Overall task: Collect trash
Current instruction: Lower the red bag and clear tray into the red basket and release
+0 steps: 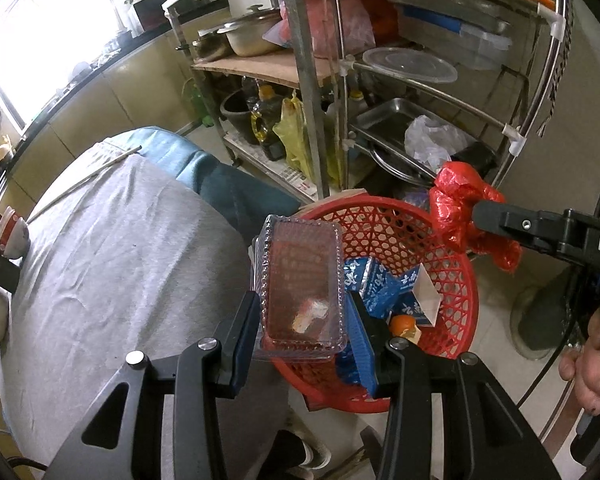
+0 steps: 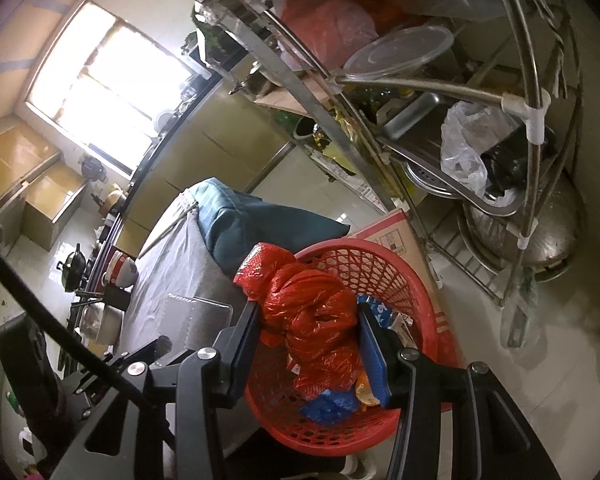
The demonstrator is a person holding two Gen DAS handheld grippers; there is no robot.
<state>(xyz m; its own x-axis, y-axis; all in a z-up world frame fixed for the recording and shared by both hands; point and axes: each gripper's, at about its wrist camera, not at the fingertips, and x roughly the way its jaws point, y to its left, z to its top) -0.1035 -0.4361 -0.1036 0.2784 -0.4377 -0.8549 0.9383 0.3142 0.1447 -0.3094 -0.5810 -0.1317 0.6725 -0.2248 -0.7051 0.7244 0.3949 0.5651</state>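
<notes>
Red plastic bag (image 2: 312,312) is pinched tight in your right gripper (image 2: 308,336), and it hangs just over the red basket (image 1: 456,280). Your left gripper (image 1: 300,320) squeezes a clear plastic box (image 1: 302,280) from both sides. That box sits over the near rim of the basket, next to the table with the grey cloth (image 1: 120,240).

Some trash is in the basket: blue packets (image 1: 374,280), a white paper bit (image 1: 426,292) and some orange peel (image 1: 406,326).

To do this part well, I think you should bring each thing right over the middle of the basket before you let go. The box is wide and light, so it could catch on the rim and tip out. Go low, then spread the fingers slowly. Do the bag the same way, and don't bump the metal shelf (image 1: 440,92) close behind.
</notes>
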